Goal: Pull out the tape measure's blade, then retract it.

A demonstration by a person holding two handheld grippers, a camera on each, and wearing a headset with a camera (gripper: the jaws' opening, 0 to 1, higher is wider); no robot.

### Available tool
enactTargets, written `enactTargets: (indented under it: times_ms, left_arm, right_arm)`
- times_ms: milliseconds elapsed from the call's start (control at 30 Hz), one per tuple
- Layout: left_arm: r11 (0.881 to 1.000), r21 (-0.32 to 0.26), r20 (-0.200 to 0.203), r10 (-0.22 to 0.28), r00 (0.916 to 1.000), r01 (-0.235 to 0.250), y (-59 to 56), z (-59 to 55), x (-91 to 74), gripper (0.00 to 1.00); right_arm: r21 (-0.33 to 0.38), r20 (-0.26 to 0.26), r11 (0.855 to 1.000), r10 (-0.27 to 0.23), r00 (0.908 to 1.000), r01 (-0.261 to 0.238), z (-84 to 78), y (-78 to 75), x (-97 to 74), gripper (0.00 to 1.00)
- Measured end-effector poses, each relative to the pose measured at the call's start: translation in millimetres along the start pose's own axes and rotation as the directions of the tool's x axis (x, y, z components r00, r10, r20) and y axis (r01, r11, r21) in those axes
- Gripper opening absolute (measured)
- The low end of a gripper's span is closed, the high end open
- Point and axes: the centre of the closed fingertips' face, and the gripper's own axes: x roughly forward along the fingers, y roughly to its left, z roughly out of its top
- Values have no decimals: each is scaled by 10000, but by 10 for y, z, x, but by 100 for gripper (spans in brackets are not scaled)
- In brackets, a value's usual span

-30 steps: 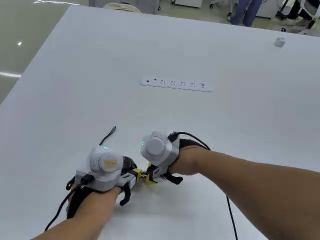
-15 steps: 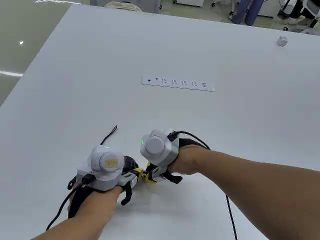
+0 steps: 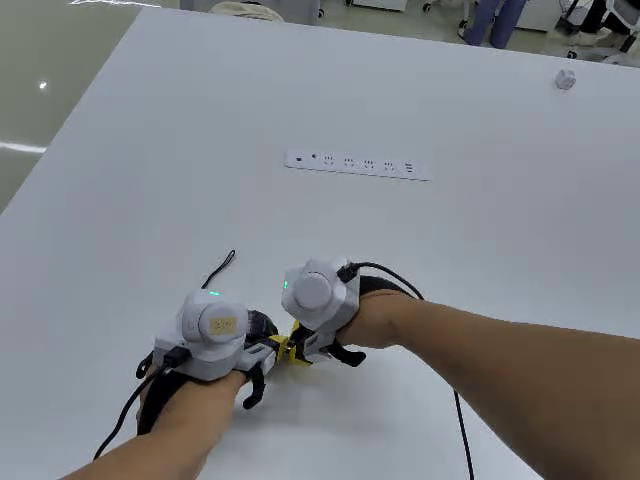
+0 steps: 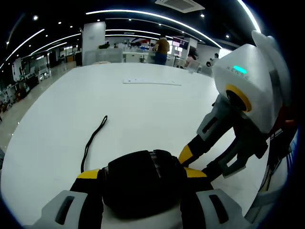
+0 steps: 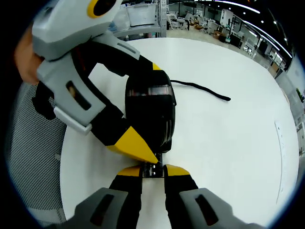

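Left gripper view shows the left gripper (image 4: pixel 142 172) with its jaws clamped around the black tape measure (image 4: pixel 143 191), which sits on the white table (image 4: pixel 143 109). In the right gripper view, the right gripper (image 5: pixel 153 171) pinches the blade's tip (image 5: pixel 153 167) close against the case. The black strap (image 4: pixel 93 138) trails across the table.
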Motion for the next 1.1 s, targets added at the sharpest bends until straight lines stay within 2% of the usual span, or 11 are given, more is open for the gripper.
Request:
enactTargets:
  times_ms: [133, 267, 400, 633, 1100]
  left_arm:
    - [10000, -9, 14, 0, 10000, 0, -1, 1, -1, 63]
    - [10000, -17, 9, -4, 10000, 4, -5, 0, -5, 63]
    - [10000, -23, 9, -20, 10000, 20, -7, 0, -3, 63]
    - [10000, -76, 19, -45, 10000, 45, -7, 0, -2, 63]
    - [9998, -172, 37, -96, 9999, 97, -2, 2, -3, 63]
  right_arm:
    - [237, 92, 9995, -215, 9997, 213, -27, -33, -29, 27]
    - [279, 39, 9996, -55, 10000, 54, -87, 5, -59, 16]
    - [499, 303, 9985, -221, 9993, 205, -75, -8, -51, 16]
    - [991, 691, 9949, -264, 9973, 194, -48, -16, -39, 14]
    - [926, 844, 9956, -195, 9962, 117, 8, -21, -1, 14]
